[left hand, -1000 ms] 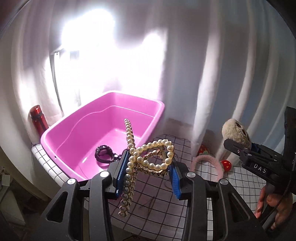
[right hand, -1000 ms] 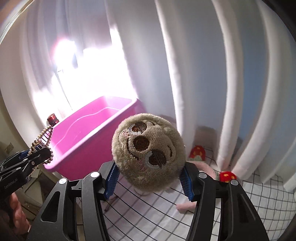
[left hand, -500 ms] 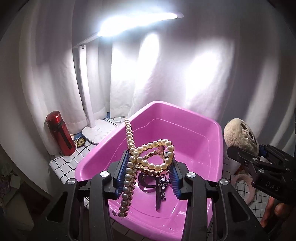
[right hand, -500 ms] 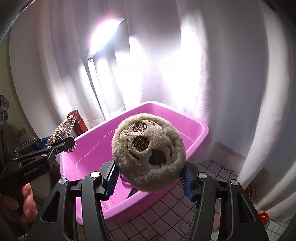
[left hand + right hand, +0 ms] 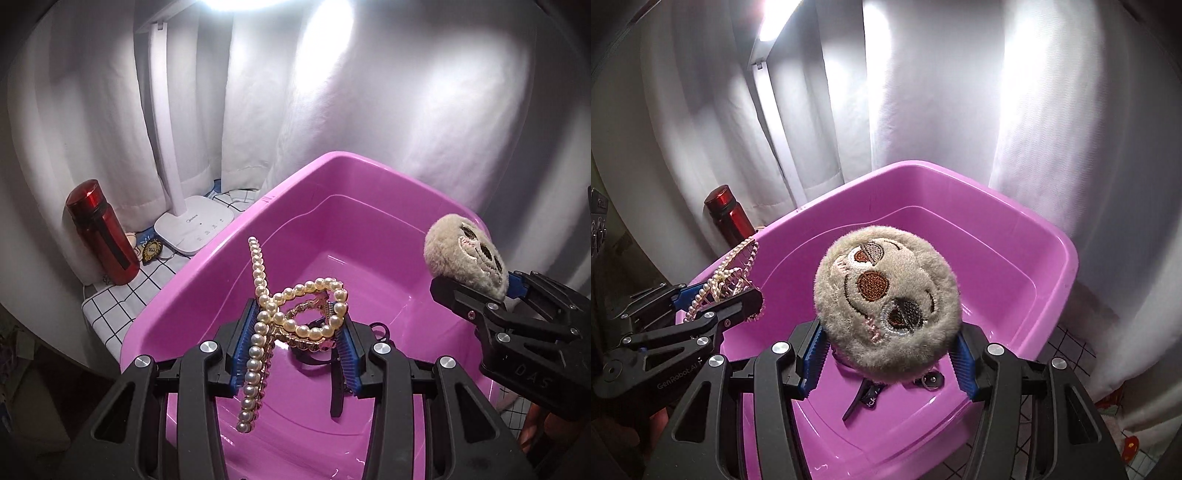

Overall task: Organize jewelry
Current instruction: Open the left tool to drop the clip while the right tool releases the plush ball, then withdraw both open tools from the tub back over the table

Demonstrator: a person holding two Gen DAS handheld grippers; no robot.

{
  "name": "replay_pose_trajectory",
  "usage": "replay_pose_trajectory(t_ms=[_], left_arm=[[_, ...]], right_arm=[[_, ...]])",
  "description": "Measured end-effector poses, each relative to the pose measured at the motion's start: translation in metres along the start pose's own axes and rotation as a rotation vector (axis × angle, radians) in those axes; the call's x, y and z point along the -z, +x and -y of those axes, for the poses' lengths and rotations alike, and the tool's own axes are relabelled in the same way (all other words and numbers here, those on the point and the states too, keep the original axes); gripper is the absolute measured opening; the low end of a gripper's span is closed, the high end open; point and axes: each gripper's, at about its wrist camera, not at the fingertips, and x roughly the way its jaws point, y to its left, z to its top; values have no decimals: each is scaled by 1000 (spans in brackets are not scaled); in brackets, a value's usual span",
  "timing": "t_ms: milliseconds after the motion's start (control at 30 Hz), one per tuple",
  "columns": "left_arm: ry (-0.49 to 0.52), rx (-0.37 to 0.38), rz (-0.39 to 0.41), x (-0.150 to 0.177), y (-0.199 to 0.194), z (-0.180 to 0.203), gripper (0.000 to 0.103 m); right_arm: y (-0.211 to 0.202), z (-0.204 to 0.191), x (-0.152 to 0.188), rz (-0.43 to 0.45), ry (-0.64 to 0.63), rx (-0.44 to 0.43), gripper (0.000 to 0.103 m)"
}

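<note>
Both tools had advanced over the pink tub (image 5: 229, 251): left tool (image 5: 295, 347) pinching the pearl hair claw (image 5: 291, 314), right tool (image 5: 888, 356) pinching the plush face clip (image 5: 886, 302); dark accessories (image 5: 334, 373) lay beneath.

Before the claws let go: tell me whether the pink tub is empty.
Not empty. The pink tub already holds a dark strap-like accessory on its floor, below the pearl hair clip in the left claw.
</note>
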Motion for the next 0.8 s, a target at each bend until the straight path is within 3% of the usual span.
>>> replay_pose_trajectory(t_ms=[233,400,433,533,800], left_arm=[[-9,4,-34,-1,14,-3,40],[-16,5,-53,0,20,-5,42],[-16,13,-49,0,19,-6,43],[-18,8,-17,-2,13,-6,64],[-15,-3,26,-3,1,-6,79]], right_arm=[[18,2,-3,-44,0,52,57],[21,4,-3,-45,5,92,67],[20,5,-3,-43,7,99,68],[19,6,-4,-37,8,111,70],[6,6,-2,-11,3,128,73]])
